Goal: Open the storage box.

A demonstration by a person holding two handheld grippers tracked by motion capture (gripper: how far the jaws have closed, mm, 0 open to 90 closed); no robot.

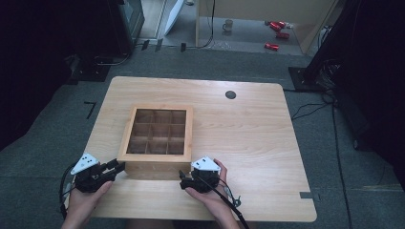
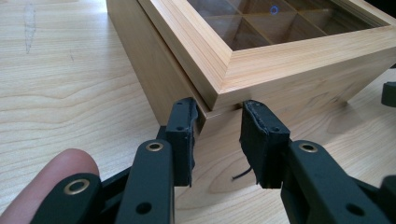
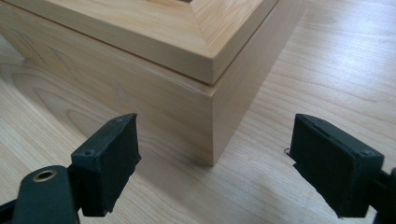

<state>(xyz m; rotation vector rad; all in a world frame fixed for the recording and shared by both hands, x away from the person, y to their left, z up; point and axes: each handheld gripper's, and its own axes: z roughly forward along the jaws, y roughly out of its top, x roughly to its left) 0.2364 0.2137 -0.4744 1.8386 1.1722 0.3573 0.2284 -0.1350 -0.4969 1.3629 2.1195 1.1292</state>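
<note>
While the left gripper (image 2: 217,135) pinches the near-left corner of the wooden box (image 1: 157,138) mid-table, the right gripper (image 3: 229,163), pads spread, should straddle the near-right corner squarely before closing

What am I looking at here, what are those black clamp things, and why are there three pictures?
There is no robot arm: a person holds a hand-held gripper in each hand at a wooden table. One picture looks down from above. The other two come from cameras riding on the grippers, looking along their black fingers. On the table stands a wooden box with a windowed lid over nine compartments. The left gripper has closed on the box's near left corner. The right gripper is open, its fingers either side of the near right corner, not touching.
</note>
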